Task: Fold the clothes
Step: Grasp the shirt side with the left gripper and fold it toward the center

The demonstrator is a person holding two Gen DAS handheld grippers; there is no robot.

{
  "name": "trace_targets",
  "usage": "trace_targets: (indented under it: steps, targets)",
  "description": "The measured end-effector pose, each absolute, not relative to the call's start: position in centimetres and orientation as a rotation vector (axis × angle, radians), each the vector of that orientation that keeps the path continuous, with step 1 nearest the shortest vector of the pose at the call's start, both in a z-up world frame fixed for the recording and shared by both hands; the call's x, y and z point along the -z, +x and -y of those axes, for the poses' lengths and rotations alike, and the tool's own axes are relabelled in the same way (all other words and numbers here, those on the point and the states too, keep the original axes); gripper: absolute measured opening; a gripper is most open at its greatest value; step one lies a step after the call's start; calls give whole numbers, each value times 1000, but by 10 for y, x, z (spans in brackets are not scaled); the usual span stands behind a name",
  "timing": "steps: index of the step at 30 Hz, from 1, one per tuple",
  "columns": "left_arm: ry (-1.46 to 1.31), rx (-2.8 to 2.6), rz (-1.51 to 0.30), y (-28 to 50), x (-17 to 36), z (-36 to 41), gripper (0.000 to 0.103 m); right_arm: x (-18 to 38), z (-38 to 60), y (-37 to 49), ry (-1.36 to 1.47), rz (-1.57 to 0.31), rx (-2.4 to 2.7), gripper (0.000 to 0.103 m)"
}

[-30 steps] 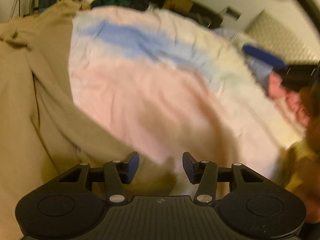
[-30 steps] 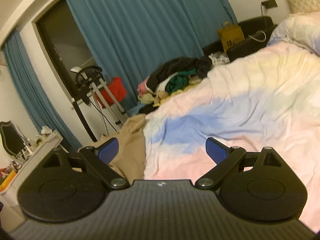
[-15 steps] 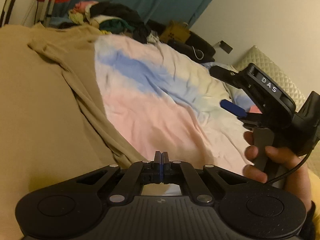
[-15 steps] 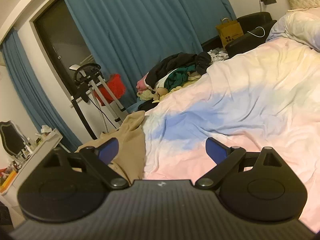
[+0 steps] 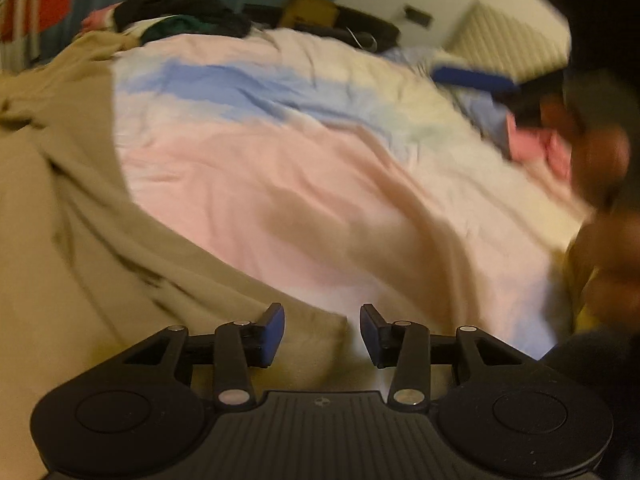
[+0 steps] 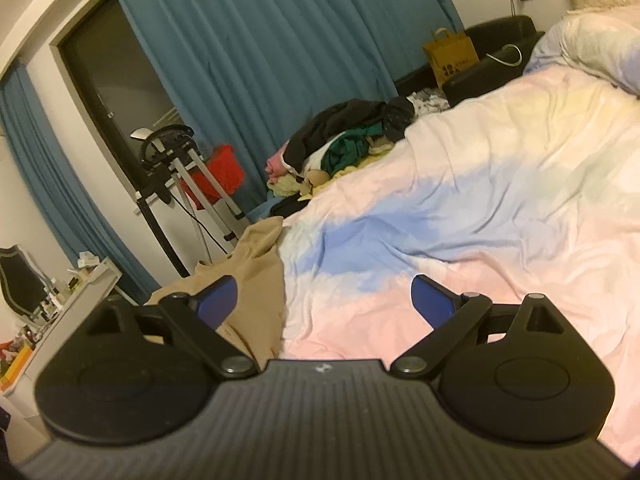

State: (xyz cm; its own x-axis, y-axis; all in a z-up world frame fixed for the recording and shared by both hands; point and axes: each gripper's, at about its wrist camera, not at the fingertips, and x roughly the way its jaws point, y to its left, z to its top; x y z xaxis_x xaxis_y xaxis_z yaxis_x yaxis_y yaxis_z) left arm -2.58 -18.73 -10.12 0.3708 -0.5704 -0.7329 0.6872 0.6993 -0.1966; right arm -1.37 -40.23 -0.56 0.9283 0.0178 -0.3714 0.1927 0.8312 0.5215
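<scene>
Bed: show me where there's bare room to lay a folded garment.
The open stretch is the pastel duvet, between the tan garment and the pillows. The far corner is crowded with a clothes pile. In the left wrist view, the tan cloth covers the whole near-left side.

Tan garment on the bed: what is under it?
The tan garment lies on the pastel duvet, whose pink and blue surface shows beside it. What lies beneath the garment's middle is covered.

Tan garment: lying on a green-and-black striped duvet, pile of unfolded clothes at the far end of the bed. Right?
Not quite. The tan garment lies on a pastel pink, blue and cream duvet, not a green-and-black striped one; the right wrist view shows it clearly. The clothes pile does sit at the far end.
</scene>
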Motion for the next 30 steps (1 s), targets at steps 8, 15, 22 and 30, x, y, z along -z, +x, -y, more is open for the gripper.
trace_targets:
  steps: [8,15,22,30]
  targets:
    - [282,809,-762,-38,103,187,8,9,404,-12,601,-386,101,95]
    - [-81,770,-730,-37,33,107,5,-5,393,-27,580,-249,-8,95]
    - [-531,695,-780,-59,-1,-18,5,-15,373,-31,531,-225,-67,95]
    - [-597,498,-1022,-60,47,-62,3,-21,344,-24,420,-299,-63,95]
